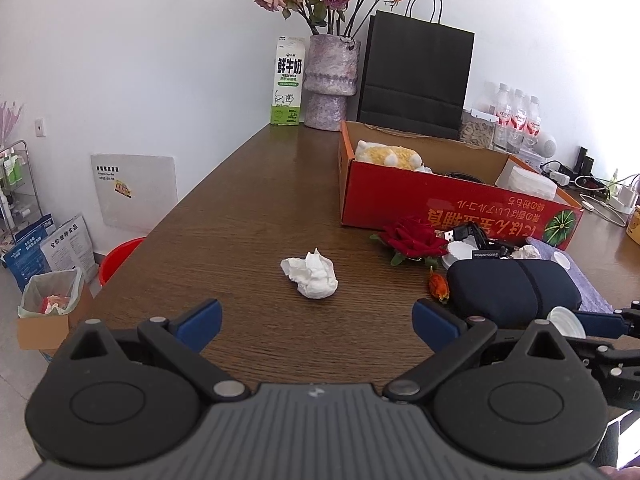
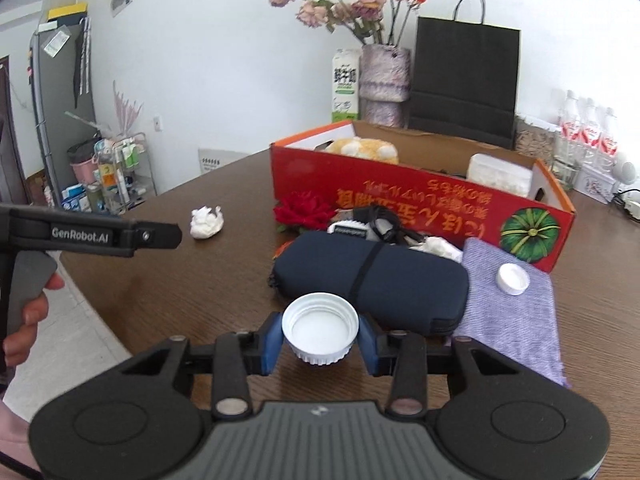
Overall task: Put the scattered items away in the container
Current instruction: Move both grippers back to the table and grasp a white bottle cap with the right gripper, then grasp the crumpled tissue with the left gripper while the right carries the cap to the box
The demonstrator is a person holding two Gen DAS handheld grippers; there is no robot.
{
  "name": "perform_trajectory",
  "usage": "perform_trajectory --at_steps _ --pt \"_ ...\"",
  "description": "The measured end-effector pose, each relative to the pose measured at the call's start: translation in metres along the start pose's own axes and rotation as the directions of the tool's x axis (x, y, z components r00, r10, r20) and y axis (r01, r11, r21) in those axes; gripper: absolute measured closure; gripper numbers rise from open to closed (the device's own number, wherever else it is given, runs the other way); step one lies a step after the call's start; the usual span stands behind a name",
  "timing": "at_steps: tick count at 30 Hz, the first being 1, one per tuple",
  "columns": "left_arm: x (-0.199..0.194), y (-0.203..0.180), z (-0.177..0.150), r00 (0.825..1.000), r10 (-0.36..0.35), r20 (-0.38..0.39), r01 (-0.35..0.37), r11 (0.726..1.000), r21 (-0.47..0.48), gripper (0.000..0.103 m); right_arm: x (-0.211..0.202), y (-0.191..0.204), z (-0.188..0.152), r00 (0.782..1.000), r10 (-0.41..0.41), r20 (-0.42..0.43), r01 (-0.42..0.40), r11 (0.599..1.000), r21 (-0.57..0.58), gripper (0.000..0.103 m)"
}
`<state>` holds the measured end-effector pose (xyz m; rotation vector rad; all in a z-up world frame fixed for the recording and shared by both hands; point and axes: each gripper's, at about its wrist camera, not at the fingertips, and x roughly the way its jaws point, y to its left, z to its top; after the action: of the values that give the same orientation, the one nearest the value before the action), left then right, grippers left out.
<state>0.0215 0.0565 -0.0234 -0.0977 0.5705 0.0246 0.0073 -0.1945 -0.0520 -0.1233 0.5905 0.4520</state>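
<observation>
My right gripper (image 2: pixel 320 338) is shut on a white screw cap (image 2: pixel 320 324), its blue pads pressing both sides, just above the table in front of a dark blue pouch (image 2: pixel 372 276). The same cap (image 1: pixel 566 320) shows at the right edge of the left wrist view. My left gripper (image 1: pixel 316 320) stands open and empty, just short of a crumpled white tissue (image 1: pixel 312 274). The red cardboard box (image 2: pixel 400 196) lies beyond, holding a plush toy (image 2: pixel 362 146) and a white tub (image 2: pixel 500 174). A red rose (image 2: pixel 304 210), a black cable (image 2: pixel 380 224) and a smaller white cap (image 2: pixel 513 278) on a purple cloth (image 2: pixel 516 324) lie before it.
A milk carton (image 1: pixel 287 82), a vase of dried roses (image 1: pixel 330 80) and a black paper bag (image 1: pixel 416 80) stand at the back wall. Water bottles (image 1: pixel 516 116) are at the back right. Past the table's left edge sit a red bucket (image 1: pixel 116 258) and a lined bin (image 1: pixel 50 300).
</observation>
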Motion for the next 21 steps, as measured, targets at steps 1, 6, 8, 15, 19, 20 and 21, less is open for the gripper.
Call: perform_trajectory --at_steps 1,6,8,15,19,20,21 --pt "0.003 -0.001 0.001 1.0 -0.002 -0.003 0.002 1.0 0.001 0.0 -0.002 -0.004 0.0 1.0 -0.012 0.006 0.012 1.0 0.01 0.064" --pt "0.014 -0.005 0.009 1.0 0.014 -0.008 -0.014 1.0 0.016 0.0 -0.008 -0.026 0.002 0.996 -0.078 0.038 0.076 0.995 0.057 0.064" --pt "0.021 -0.007 0.015 1.0 0.018 -0.005 -0.018 1.0 0.015 0.0 -0.009 -0.034 0.002 0.994 -0.104 0.045 0.1 0.992 0.074 0.064" --pt "0.046 -0.014 0.027 0.998 0.053 -0.013 -0.053 0.998 0.025 0.0 -0.006 -0.053 -0.002 0.987 -0.152 0.045 0.145 0.982 0.122 0.064" --pt "0.054 -0.014 0.026 0.997 0.064 -0.032 -0.064 0.998 0.014 0.01 -0.005 -0.061 -0.005 0.985 -0.169 0.045 0.161 0.977 0.14 0.064" --pt "0.056 -0.015 0.026 0.997 0.07 -0.036 -0.07 0.997 0.018 0.014 -0.005 -0.063 -0.006 0.984 -0.172 0.045 0.164 0.976 0.145 0.064" --pt "0.057 -0.015 0.026 0.996 0.076 -0.039 -0.075 0.997 0.021 0.018 -0.004 -0.065 -0.006 0.984 -0.174 0.045 0.166 0.975 0.15 0.064"
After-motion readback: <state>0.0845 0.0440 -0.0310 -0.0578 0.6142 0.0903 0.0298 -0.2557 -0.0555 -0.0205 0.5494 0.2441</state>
